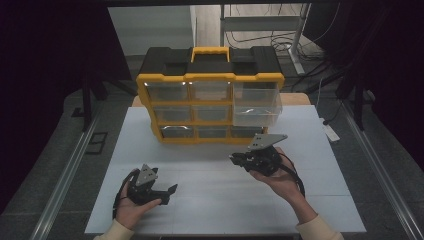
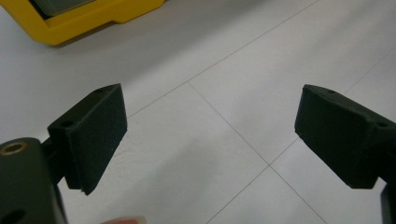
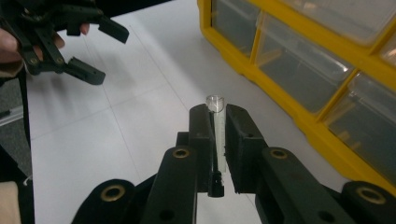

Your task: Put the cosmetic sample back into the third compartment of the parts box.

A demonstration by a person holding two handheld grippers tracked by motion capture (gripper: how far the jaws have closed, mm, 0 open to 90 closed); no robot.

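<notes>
My right gripper (image 3: 218,114) is shut on a thin clear tube (image 3: 218,140) that has a round open top and a small black end near the jaws' base. In the high view this gripper (image 1: 235,159) is held above the white table, in front of the yellow and black drawer cabinet (image 1: 210,77), with its jaws pointing left. My left gripper (image 1: 169,196) rests low at the table's front left, open with nothing between its jaws. The left gripper view shows its fingers (image 2: 93,135) wide apart over bare table. The right gripper view also shows the left gripper (image 3: 105,52), farther off.
The cabinet has three rows of clear drawers; a right-hand drawer (image 1: 257,112) is pulled out partway. Its yellow frame (image 3: 299,112) lies close to the right of my right gripper. The white table (image 1: 225,200) ends in a front edge near the person's sleeves. The floor behind holds cables.
</notes>
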